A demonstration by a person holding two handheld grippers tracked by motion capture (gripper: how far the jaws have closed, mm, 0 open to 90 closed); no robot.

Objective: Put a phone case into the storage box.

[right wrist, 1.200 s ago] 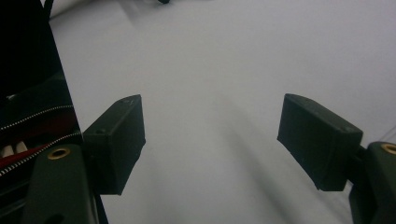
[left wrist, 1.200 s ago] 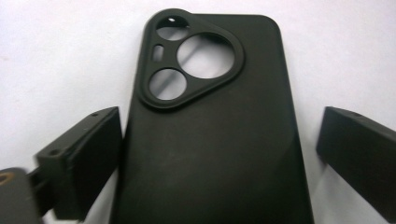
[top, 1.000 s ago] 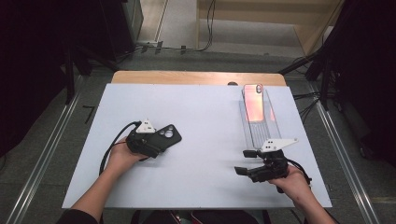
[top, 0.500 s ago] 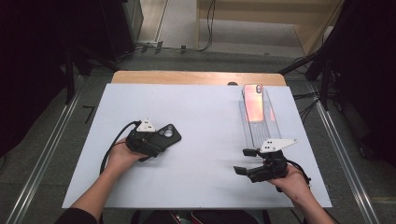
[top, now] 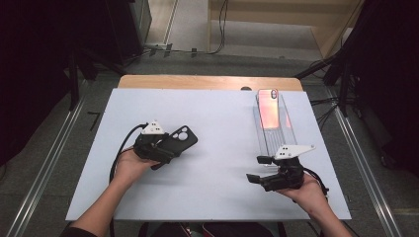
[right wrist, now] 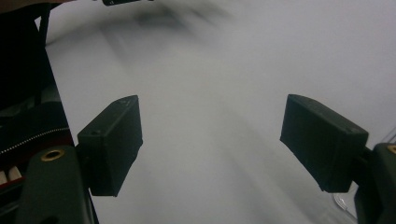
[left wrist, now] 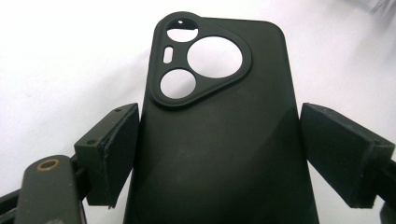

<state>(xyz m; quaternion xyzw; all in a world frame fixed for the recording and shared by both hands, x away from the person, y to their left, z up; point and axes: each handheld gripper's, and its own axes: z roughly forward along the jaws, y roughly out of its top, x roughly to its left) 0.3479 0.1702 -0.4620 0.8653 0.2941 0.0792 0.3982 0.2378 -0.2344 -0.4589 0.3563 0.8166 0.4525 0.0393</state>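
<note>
Black phone case point(left wrist: 219, 126) is seen between the jaws of the left gripper point(top: 165, 148), camera cut-outs pointing away from the hand. In the left gripper view the left pad sits against the case edge; a sliver of white is seen between the right pad and the other edge, so a firm clamp cannot be confirmed (jaws are wide either way, the case spans nearly the whole gap). In the high view the case point(top: 179, 140) is seen left of centre on the white table point(top: 217, 118), long axis running along the gripper's reach, angled toward the far right.

Right gripper point(top: 258, 169) is held low at the near right, jaws apart with nothing between them, pointing left across the table.

Pink phone point(top: 268, 108) is lying in a clear tray point(top: 285, 134) at the far right, long axis running away from the person, directly beyond the right gripper and well apart from the case.

Key relation, as judged: the phone is nearer the right hand, the case nearer the left, and the two long axes are not aligned, so the case would need turning before any fit
</note>
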